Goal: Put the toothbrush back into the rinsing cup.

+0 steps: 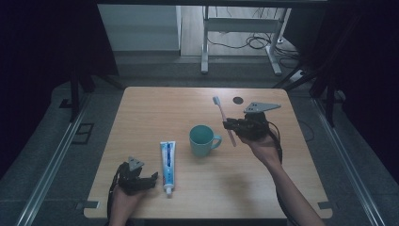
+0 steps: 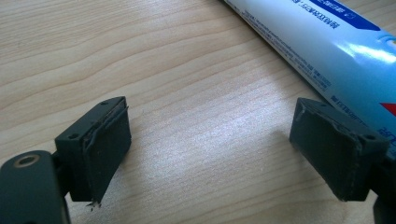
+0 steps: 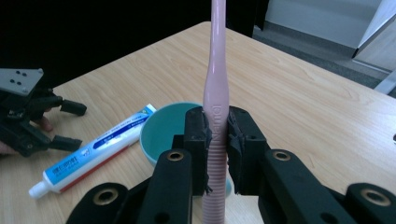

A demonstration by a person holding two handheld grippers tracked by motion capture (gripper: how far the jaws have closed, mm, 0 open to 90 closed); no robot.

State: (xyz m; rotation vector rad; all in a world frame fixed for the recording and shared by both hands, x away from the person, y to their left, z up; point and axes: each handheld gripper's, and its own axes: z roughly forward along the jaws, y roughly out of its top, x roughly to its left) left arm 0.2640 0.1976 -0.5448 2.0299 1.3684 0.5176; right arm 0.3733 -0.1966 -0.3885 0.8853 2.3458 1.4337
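My right gripper [image 1: 231,125] is shut on a pink toothbrush [image 1: 225,120], held in the air just right of a teal mug [image 1: 202,140] at the table's middle. In the right gripper view the pads clamp the ribbed handle of the toothbrush [image 3: 216,98], and the mug [image 3: 164,130] lies just beyond and below the jaws. A blue and white toothpaste tube [image 1: 167,165] lies left of the mug. My left gripper [image 1: 151,180] rests open at the front left, beside the tube. Its jaws stand wide over bare wood, with the toothpaste tube [image 2: 327,51] just past one fingertip.
The wooden table [image 1: 155,110] has a round dark hole [image 1: 238,100] near its far edge. Beyond it stand a metal table frame [image 1: 240,28] and cables on the floor. Dark curtains hang at both sides.
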